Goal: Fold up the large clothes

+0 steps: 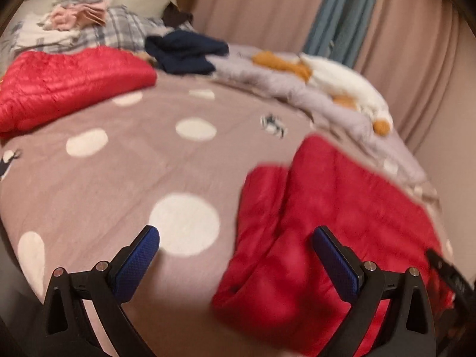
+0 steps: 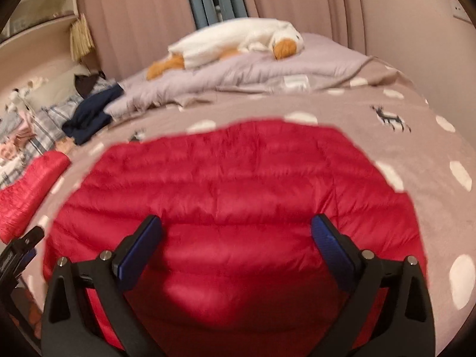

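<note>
Spotted bedding covered the bed; the red puffer jacket lay flat on it; left gripper and right gripper both gaped empty above it; slippery quilting could probably slide loose from a shallow pinch.

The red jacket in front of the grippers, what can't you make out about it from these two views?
- Red jacket, right wrist view: near edge hidden behind the open right gripper.
- Left wrist view: motion blur smears the jacket; its near end runs behind the open left gripper and out of frame.
- Zipper, sleeves, collar: not discernible in either view.
</note>
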Demonstrator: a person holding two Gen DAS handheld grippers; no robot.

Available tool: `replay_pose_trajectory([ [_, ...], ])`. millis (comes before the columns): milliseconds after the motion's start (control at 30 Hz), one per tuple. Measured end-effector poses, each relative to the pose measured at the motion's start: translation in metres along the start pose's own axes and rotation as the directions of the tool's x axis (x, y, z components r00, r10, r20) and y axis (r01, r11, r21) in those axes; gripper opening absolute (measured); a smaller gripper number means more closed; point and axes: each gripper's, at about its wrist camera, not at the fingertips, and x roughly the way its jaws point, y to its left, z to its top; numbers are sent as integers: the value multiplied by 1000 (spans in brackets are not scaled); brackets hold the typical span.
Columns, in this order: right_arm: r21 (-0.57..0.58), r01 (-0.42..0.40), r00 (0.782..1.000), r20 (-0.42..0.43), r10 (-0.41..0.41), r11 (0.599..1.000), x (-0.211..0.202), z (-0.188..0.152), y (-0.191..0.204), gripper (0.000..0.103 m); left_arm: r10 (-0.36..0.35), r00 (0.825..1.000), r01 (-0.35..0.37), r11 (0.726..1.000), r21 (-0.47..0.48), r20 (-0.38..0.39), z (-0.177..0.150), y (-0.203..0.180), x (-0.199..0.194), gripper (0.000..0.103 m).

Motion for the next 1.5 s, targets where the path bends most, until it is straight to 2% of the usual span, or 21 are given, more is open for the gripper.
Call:
replay_pose_trajectory([
  [67,-49,47,999,-15,-48,998,12,-5,5,103,-86,994,86,996,-8,-63,-6,1,8,102],
  [100,-74,68,997,-28,-70,995,18,-8,8,103,-164,980,160,986,-45,-116,-8,1,16,102],
  [133,-109,97,994,-46,-102,989,28,-9,11,103,-251,953,237,967,-96,-170,-9,0,26,102],
  [167,-123,109,991,-58,-117,986,33,-8,12,103,-340,914,312,938,-155,-220,-12,-2,37,102],
  [200,-134,121,988,-82,-132,984,41,-7,14,103,-398,884,357,913,-198,-245,-14,-5,48,102],
  [267,-129,121,985,-105,-135,984,50,-4,11,103,-369,906,337,925,-176,-207,-12,-16,52,102],
  [300,-129,121,985,-109,-135,984,53,-4,9,103,-373,903,343,925,-164,-211,-10,-24,57,102],
  [367,-136,123,985,-101,-137,983,57,-4,6,103,-429,874,389,899,-200,-227,-6,-33,72,102],
  [467,-149,137,985,-83,-151,979,62,-6,7,103,-467,856,403,872,-278,-222,2,-34,85,102],
  [533,-142,139,985,-84,-152,980,64,-5,5,103,-472,855,404,866,-295,-214,6,-39,93,102],
  [667,-135,145,985,-75,-156,980,65,-5,6,103,-429,884,388,895,-220,-186,5,-50,101,102],
  [833,-122,138,988,-58,-145,983,59,-7,5,103,-423,898,401,900,-169,-118,-2,-44,96,102],
  [933,-116,134,990,-33,-139,984,53,-9,5,103,-405,908,388,909,-151,-107,-3,-44,97,100],
  [1067,-103,127,988,-74,-135,987,41,-2,2,103,-385,919,373,919,-130,-84,-5,-44,96,100],
  [1167,-18,113,992,-60,-114,993,10,0,-10,102,-384,920,373,919,-128,-80,-5,-43,97,100],
  [1300,148,71,997,-10,-70,986,-41,-7,-48,103,-386,920,375,918,-128,-74,-6,-42,95,100],
  [1400,253,90,995,25,-99,963,-72,-15,-83,103,-385,920,375,918,-126,-67,-7,-42,94,100],
  [1500,375,130,989,10,-145,918,-87,-27,-122,103,-387,920,378,917,-128,-60,-9,-42,93,100],
])
